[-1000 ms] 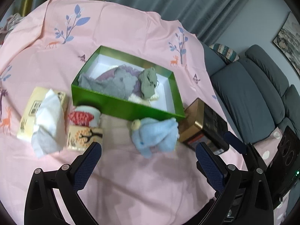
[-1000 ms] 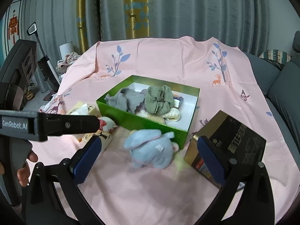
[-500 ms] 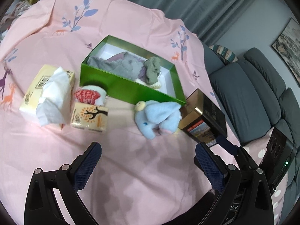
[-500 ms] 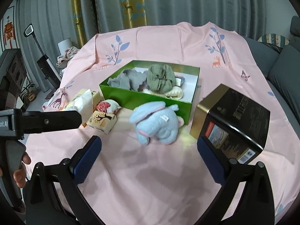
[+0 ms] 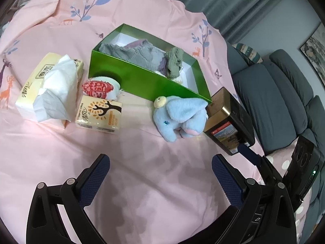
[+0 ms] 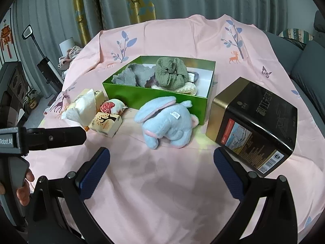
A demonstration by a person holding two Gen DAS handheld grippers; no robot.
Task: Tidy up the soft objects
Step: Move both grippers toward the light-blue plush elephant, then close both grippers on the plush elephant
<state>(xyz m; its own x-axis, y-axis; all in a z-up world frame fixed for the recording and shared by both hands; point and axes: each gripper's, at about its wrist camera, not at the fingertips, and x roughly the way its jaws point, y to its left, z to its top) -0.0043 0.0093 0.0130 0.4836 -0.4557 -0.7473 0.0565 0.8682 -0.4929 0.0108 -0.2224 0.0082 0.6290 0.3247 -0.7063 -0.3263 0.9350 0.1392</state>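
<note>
Both grippers were held wide apart and empty above the pink patterned cloth (image 5: 142, 172): the left gripper (image 5: 160, 174) at the bottom of the left wrist view, the right gripper (image 6: 161, 166) at the bottom of the right wrist view. A blue plush elephant (image 6: 167, 125) was seen at the centre of the right wrist frame, lying on the cloth just in front of the green box (image 6: 154, 99) and touching its front wall. Inside the box, a grey towel (image 6: 133, 75) and an olive-green knitted piece (image 6: 171, 72) were placed. To the right, a black and gold tin (image 6: 254, 128) was standing beside the elephant. At the left, a tissue pack (image 5: 49, 85), a small tissue packet with a tree print (image 5: 99, 113) and a red-patterned pouch (image 5: 100, 86) were grouped closely together.
</note>
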